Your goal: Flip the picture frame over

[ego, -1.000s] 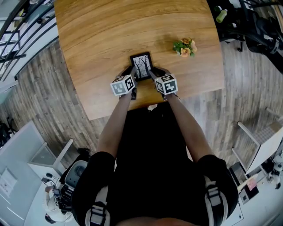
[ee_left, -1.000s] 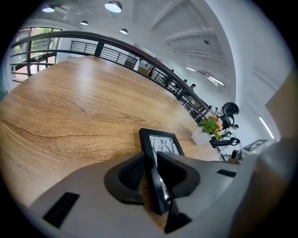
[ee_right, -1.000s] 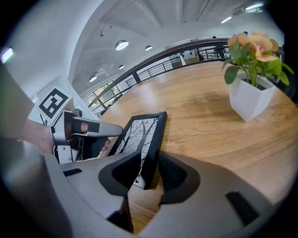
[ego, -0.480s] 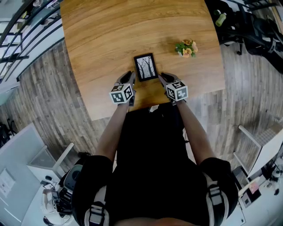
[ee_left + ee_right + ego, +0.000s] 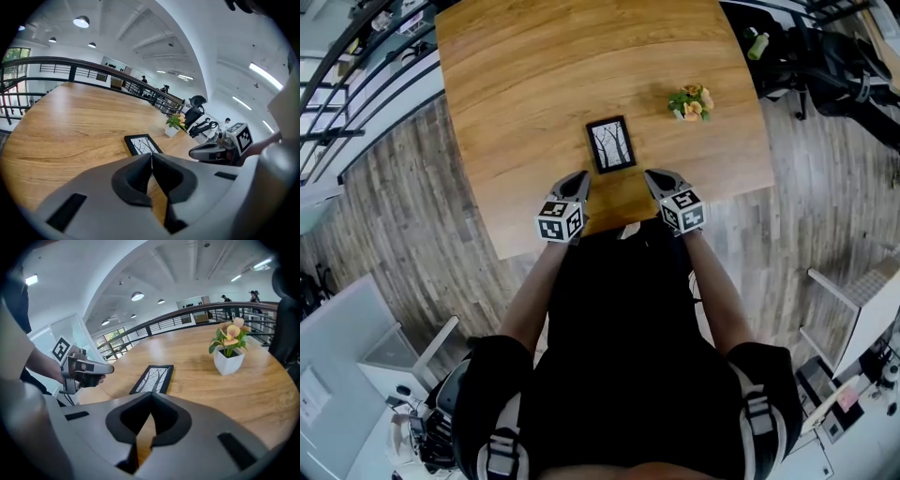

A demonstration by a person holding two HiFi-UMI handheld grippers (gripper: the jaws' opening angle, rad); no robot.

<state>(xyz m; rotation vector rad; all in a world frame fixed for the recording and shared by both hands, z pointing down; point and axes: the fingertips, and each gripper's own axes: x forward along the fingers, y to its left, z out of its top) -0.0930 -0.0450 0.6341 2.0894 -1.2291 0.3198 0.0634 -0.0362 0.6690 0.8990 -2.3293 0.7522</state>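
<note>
Black-rimmed rectangular picture frame (image 5: 610,144) lies flat, tree print up, on the light wooden table (image 5: 525,84), near the small white-potted orange-flowered plant (image 5: 692,101). Our left gripper (image 5: 578,176) and right gripper (image 5: 654,174) hang farther from that plant than the frame, touching nothing. Both jaw pairs have just closed together, empty. Risk: going back in shut, we'd shove the thin frame toward the plant instead of catching its edge.

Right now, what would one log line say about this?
picture frame: flat on table, picture up, nothing touching it | left gripper: jaws just closed, empty | right gripper: jaws just closed, empty
</note>
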